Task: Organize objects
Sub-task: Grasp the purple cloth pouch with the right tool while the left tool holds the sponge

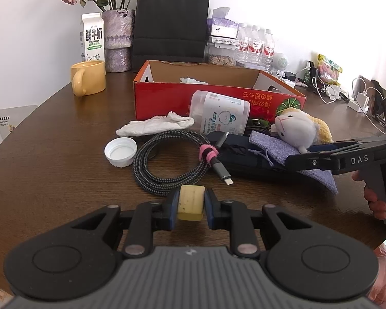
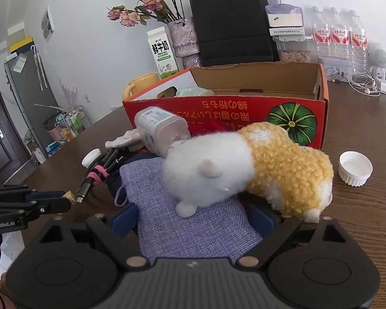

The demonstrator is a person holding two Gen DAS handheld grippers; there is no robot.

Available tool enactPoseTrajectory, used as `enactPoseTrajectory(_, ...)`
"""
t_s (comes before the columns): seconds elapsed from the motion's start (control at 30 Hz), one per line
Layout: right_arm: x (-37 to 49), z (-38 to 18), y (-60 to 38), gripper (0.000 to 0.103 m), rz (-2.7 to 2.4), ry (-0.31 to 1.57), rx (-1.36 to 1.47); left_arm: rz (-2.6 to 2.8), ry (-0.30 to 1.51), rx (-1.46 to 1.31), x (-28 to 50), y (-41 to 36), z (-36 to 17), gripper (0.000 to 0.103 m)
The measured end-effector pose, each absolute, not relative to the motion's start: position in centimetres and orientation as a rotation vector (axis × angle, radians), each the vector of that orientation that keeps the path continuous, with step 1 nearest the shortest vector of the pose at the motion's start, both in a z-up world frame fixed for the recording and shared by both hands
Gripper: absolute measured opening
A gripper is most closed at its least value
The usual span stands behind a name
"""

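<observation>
My left gripper is shut on a small pale yellow block, low over the table in front of a coiled braided cable. It also shows in the right wrist view. My right gripper is open around a lavender cloth pouch, with a white and yellow plush toy lying across the pouch. In the left wrist view the right gripper reaches in from the right onto the pouch. An open red cardboard box stands behind the pile.
A white cap, a crumpled white cloth, a white tub on its side and a dark case lie by the box. A yellow mug, milk carton, vase, black bag and bottles stand behind. Another cap lies at right.
</observation>
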State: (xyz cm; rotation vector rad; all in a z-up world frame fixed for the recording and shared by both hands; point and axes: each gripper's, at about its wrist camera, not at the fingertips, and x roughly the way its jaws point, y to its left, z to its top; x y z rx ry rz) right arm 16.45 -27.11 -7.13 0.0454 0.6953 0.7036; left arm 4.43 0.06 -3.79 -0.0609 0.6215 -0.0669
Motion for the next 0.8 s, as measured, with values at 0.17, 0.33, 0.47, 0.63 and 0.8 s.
enactPoseTrajectory(0.17,16.0,-7.2,-27.4,0.066,0.725,0.685,0.083,-0.068,0.621,-0.064,4.3,0.1,-3.8,0.022)
enactPoseTrajectory(0.33,15.4,-7.1,-27.5,0.053,0.724,0.664,0.102,-0.066,0.622,-0.066,4.3,0.1,-3.8,0.022)
enactPoseTrajectory(0.47,14.7,-6.9,-27.7,0.037,0.705,0.636,0.106,-0.067,0.62,-0.066,4.3,0.1,-3.8,0.022)
enactPoseTrajectory(0.63,14.0,-6.5,-28.3,0.013,0.683,0.606,0.132,-0.066,0.619,-0.069,4.3,0.2,-3.7,0.022)
enactPoseTrajectory(0.8,12.8,-6.3,-28.1,0.009,0.667,0.579,0.113,-0.067,0.613,-0.072,4.3,0.3,-3.6,0.022)
